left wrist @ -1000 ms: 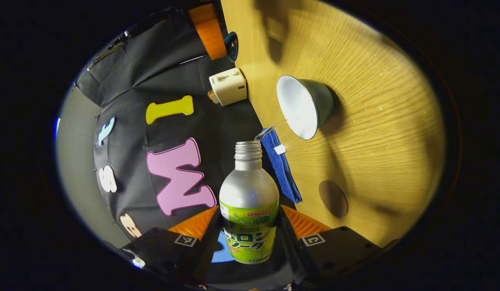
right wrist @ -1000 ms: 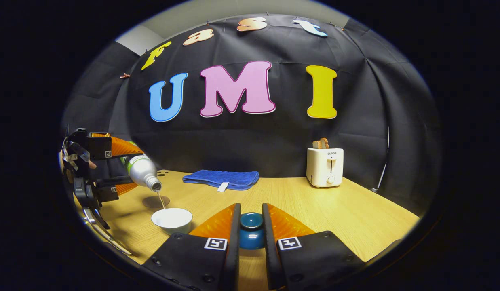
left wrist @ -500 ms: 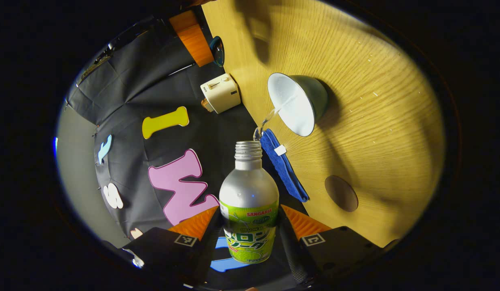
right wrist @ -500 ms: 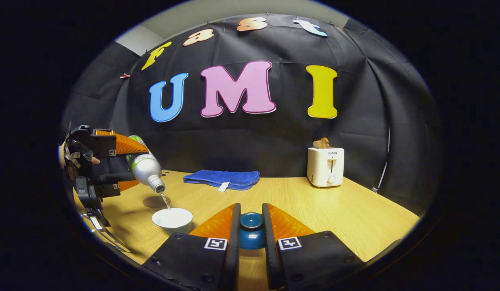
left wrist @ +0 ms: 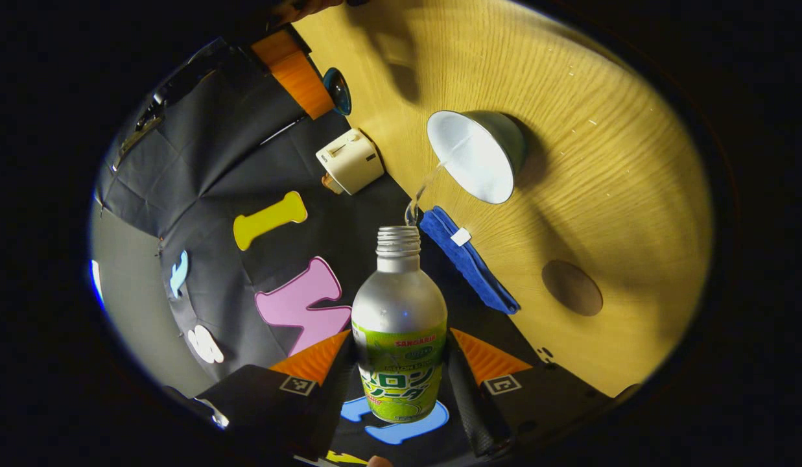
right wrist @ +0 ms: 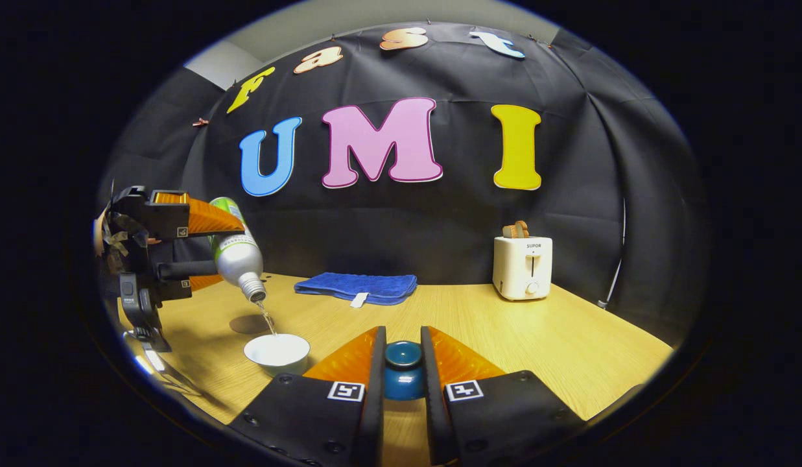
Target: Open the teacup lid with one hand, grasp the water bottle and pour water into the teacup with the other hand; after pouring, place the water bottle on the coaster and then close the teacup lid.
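Observation:
My left gripper (left wrist: pixel 401 376) is shut on a silver water bottle (left wrist: pixel 399 324) with a green label, tipped neck-down. A thin stream of water runs from its open mouth into the lidless teacup (left wrist: pixel 473 155), white inside and green outside. The right gripper view has the same bottle (right wrist: pixel 237 258) held by the left gripper (right wrist: pixel 200 250) above the teacup (right wrist: pixel 277 351). My right gripper (right wrist: pixel 402 370) is shut on the blue teacup lid (right wrist: pixel 402 370), held just above the table to the cup's right. A round brown coaster (left wrist: pixel 572 287) lies on the table beyond the cup (right wrist: pixel 248 323).
A folded blue towel (right wrist: pixel 356 287) lies at the back of the wooden table (right wrist: pixel 569 344). A white toaster (right wrist: pixel 521 266) with bread in it stands at the back right. The right gripper with the lid (left wrist: pixel 336 91) appears far off in the left gripper view.
The left gripper has risen and tipped the bottle steeper, its mouth now higher above the cup; water keeps running. The right gripper and lid have stayed still.

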A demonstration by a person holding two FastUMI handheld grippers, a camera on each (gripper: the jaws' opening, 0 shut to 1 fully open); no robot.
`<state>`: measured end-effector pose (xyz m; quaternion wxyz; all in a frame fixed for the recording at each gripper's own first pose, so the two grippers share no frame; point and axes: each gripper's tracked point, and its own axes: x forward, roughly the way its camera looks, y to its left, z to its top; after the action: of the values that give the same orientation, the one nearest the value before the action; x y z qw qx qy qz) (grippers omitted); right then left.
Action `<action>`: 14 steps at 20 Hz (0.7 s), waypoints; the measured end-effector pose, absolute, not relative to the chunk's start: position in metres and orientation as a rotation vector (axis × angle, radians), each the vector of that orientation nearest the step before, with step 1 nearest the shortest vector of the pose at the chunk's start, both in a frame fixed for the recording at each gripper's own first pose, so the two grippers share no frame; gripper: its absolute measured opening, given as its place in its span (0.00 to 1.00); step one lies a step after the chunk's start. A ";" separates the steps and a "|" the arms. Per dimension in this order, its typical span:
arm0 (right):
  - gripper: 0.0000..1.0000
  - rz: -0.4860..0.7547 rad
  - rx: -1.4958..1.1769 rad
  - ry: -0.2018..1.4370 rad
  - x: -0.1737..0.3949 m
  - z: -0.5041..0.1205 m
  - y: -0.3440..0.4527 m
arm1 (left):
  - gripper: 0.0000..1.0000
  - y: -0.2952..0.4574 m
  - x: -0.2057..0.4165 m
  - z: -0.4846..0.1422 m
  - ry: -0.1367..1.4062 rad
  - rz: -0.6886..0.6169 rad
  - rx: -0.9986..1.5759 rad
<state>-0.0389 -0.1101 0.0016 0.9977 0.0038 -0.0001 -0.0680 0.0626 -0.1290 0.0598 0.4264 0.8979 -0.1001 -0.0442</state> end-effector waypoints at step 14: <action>0.31 -0.136 0.005 -0.001 -0.038 0.003 -0.110 | 0.78 -0.132 0.063 0.071 -0.285 -0.109 2.321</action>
<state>-0.0382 -0.1099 0.0027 0.9977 0.0025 -0.0003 -0.0681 0.0629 -0.1321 0.0705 0.3897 0.9131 -0.1120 -0.0428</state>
